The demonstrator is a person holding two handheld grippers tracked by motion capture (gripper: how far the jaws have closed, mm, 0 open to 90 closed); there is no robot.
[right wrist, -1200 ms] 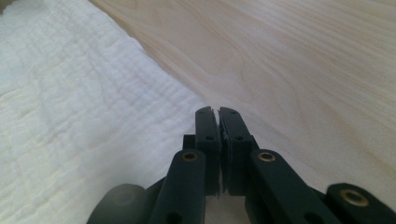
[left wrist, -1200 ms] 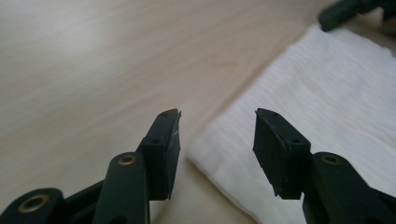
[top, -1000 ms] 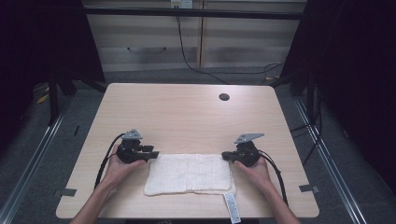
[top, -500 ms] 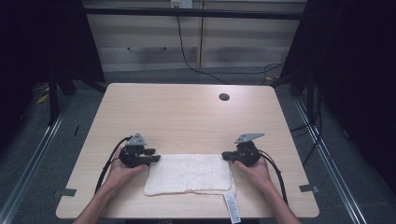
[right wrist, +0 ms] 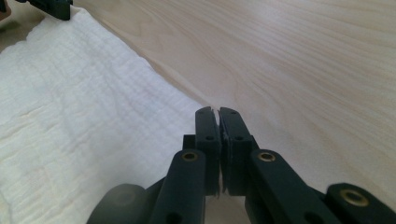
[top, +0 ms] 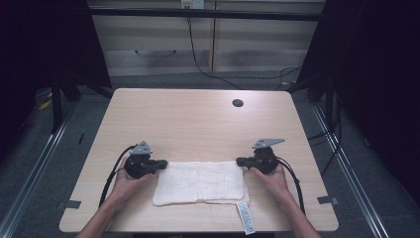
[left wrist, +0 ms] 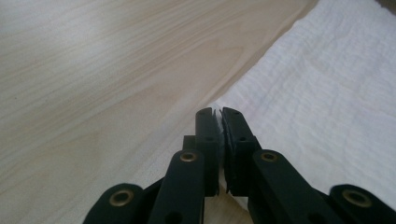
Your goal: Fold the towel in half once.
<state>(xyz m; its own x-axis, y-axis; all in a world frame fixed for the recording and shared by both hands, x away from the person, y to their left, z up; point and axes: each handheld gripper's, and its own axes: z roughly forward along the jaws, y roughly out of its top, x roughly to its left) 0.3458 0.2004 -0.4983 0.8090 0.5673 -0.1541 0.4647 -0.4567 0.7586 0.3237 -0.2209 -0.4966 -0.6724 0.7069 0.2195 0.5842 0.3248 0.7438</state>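
Observation:
A white folded cloth (top: 200, 182) lies flat near the table's front edge. My left gripper (top: 163, 162) sits at its far left corner. Its jaws have just been closing, and in the left gripper view (left wrist: 218, 112) they stand together with a sliver of the cloth (left wrist: 327, 102) pinched between the pads. My right gripper (top: 239, 161) is at the far right corner. In the right gripper view (right wrist: 216, 111) its jaws are shut on the edge of the cloth (right wrist: 84, 116). Both hands rest low on the table.
The light wooden table (top: 198, 124) has a round cable hole (top: 237, 103) at the back right. A white label (top: 246, 217) sticks out from the cloth's front right corner. Cabinets and cables stand beyond the table's far edge.
The left gripper's jaws have closed onto the cloth's far left corner. The right gripper and the cloth have stayed where they were.

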